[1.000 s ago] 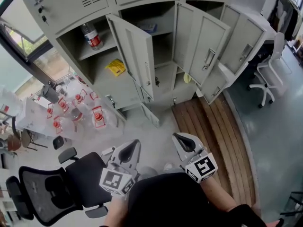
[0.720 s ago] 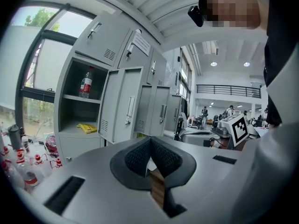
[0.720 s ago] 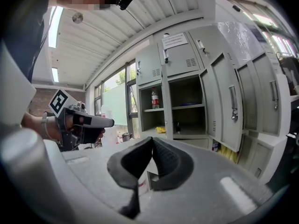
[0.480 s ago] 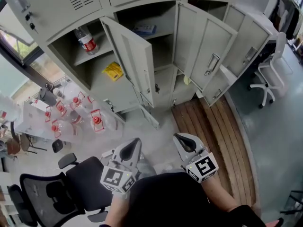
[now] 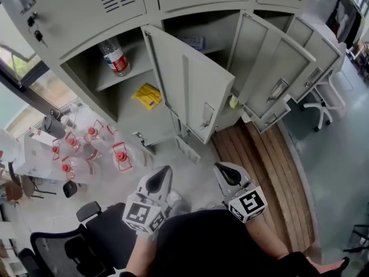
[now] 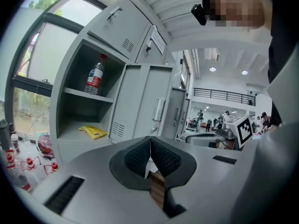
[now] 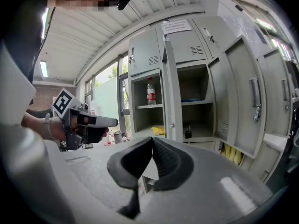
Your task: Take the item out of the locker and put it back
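Both of your tongs are empty right now. Your left tongs (image 6: 150, 146) are closed tight, the ribbed black pads pressed flat together with nothing caught in them. Your right tongs (image 7: 152, 146) are the same story, closed on nothing. In the head view you hold the pair low, side by side in front of your body. Both point toward the grey metal locker bank (image 5: 86, 16) and are well apart from it.

The locker stuff is all inside. The leftmost open compartment has a shelf, and the clear plastic bottle with a red label (image 5: 116, 57) stands upright on it. Below it, on the compartment's floor, lies the flat yellow packet (image 5: 147, 96). The left gripper view looks almost straight into that compartment and shows both. The next compartment over has a flat blue item (image 5: 196, 41) on its shelf, and I can't tell what it is. The grey door (image 5: 193, 94) between those two compartments hangs wide open, and the doors further right are swung open too.

On the floor left of the locker there's a cluster of clear plastic jugs with red caps (image 5: 86, 146). A black mesh office chair (image 5: 81, 250) sits just left of your left tongs. A strip of brown wooden slats (image 5: 259, 166) runs along the floor on your right, and a white office chair (image 5: 324, 94) stands beyond the far doors.
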Demonstrator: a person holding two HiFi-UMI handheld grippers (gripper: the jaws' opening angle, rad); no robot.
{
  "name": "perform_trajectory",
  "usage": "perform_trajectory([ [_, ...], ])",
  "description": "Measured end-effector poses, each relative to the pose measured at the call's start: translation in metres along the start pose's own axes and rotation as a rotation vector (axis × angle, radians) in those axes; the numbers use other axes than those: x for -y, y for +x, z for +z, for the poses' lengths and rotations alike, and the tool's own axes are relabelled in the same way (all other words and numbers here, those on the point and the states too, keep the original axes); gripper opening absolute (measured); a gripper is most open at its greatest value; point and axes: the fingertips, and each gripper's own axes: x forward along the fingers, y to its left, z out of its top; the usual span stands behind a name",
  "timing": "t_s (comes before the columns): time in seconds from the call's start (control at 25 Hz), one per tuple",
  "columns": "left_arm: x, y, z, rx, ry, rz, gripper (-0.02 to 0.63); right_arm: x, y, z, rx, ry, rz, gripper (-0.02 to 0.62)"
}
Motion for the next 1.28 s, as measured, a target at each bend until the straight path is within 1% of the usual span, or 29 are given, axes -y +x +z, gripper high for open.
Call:
perform_trajectory([
  [0.28, -0.066, -0.005, 0.004, -0.02, -0.017, -0.049, 0.006, -0.023, 0.055, 0.009, -0.008, -0.012, -0.054, -0.002],
  [0.44, -0.098, -0.008, 0.003, -0.031, -0.025, -0.079, 0.006, -0.038, 0.077, 0.01, -0.023, 0.001, -0.093, -0.002],
  [0.6, -0.125, -0.007, -0.003, -0.061, -0.044, -0.089, 0.006, -0.048, 0.093, 0.009, -0.029, 0.012, -0.128, -0.002],
  [0.88, -0.153, 0.001, -0.012, -0.094, -0.081, -0.096, 0.006, -0.048, 0.107, 0.005, -0.046, 0.033, -0.179, -0.002],
  [1.08, -0.163, 0.016, -0.012, -0.103, -0.112, -0.09, 0.006, -0.038, 0.116, 0.009, -0.049, 0.043, -0.185, -0.002],
  [1.28, -0.171, 0.036, -0.008, -0.097, -0.134, -0.065, 0.006, -0.027, 0.122, 0.015, -0.042, 0.03, -0.17, -0.002],
])
